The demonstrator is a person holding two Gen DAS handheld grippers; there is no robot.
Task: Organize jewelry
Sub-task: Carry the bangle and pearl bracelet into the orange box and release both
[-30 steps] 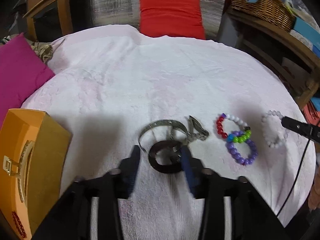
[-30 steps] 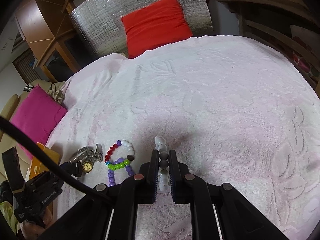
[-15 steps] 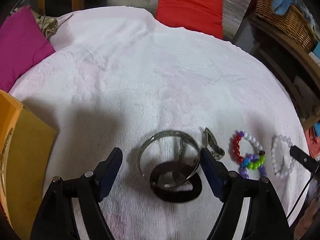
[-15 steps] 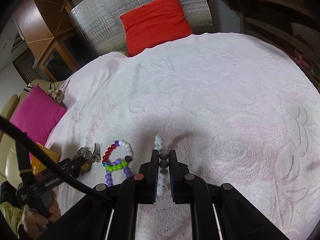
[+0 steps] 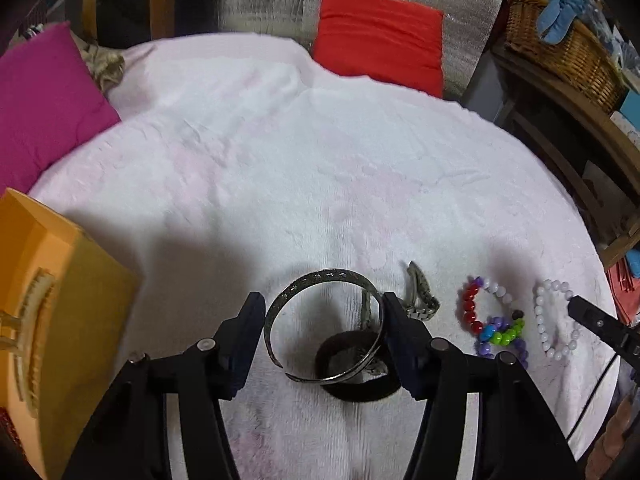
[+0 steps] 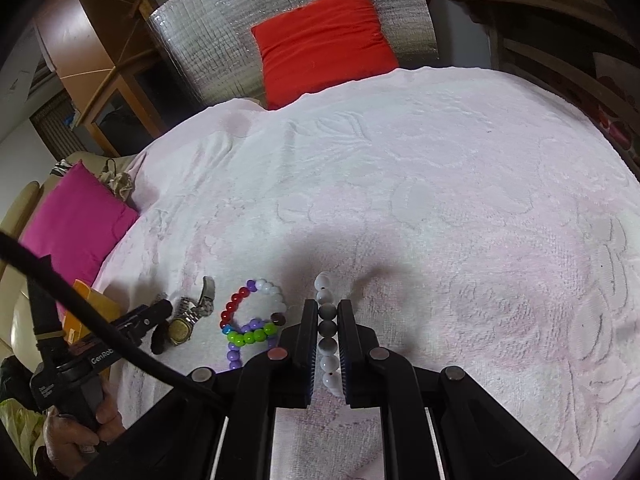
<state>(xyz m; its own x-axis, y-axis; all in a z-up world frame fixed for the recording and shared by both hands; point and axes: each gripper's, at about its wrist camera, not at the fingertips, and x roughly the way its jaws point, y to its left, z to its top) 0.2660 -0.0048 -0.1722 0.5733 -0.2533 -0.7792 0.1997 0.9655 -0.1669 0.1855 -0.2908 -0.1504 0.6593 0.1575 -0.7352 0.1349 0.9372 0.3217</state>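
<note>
The task looks to be near its start: every piece lies on the pink-white towel-covered surface (image 5: pixel 320 168) and none is visibly in the orange box (image 5: pixel 60 320) at the left. The left claw (image 5: pixel 322 320) is closing around the open silver metal bangle (image 5: pixel 320 276), which rests on a dark ring-shaped bracelet (image 5: pixel 360 390), its right pad seemingly touching. The right claw (image 6: pixel 328 344) is clamped narrow on the white and grey bead bracelet (image 6: pixel 326 312); the colourful bead bracelet (image 6: pixel 248 332) and metal wristwatch (image 6: pixel 184 324) wait untouched.

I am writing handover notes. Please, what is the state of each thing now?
Left tongs: closing around the metal bangle.
Right tongs: shut on the white bead bracelet.
Colourful bead bracelet: lying loose on the towel.
Watch: lying flat.
Orange box: cannot tell.
</note>
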